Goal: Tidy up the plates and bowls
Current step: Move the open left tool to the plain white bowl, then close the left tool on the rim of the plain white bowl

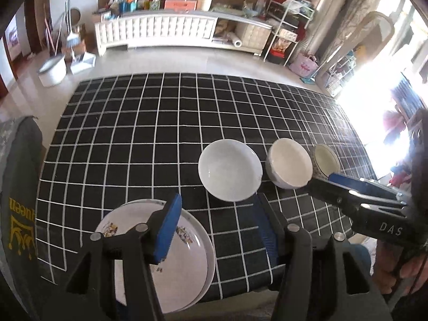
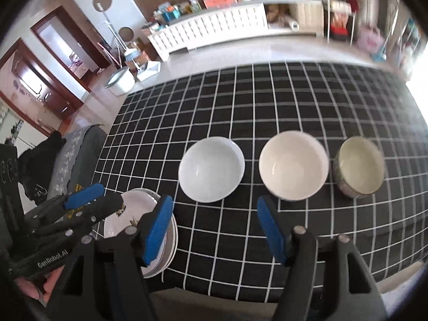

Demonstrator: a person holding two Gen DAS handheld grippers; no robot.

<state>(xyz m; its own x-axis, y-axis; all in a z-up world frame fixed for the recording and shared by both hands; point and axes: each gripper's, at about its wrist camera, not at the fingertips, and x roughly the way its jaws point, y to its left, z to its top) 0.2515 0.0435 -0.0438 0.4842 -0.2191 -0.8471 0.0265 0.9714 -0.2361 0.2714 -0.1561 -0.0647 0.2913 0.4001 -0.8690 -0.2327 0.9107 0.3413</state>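
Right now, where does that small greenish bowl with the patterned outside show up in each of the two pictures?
Left wrist view: the small patterned bowl sits right of centre, last in the row of three, partly behind the other gripper.
Right wrist view: the same bowl is at the far right of the row, fully visible.
Shared landmark: the cream bowl right beside it, on its left in both.

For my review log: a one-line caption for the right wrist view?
Open right gripper above checked tablecloth; three empty bowls in a row, stacked plates left.
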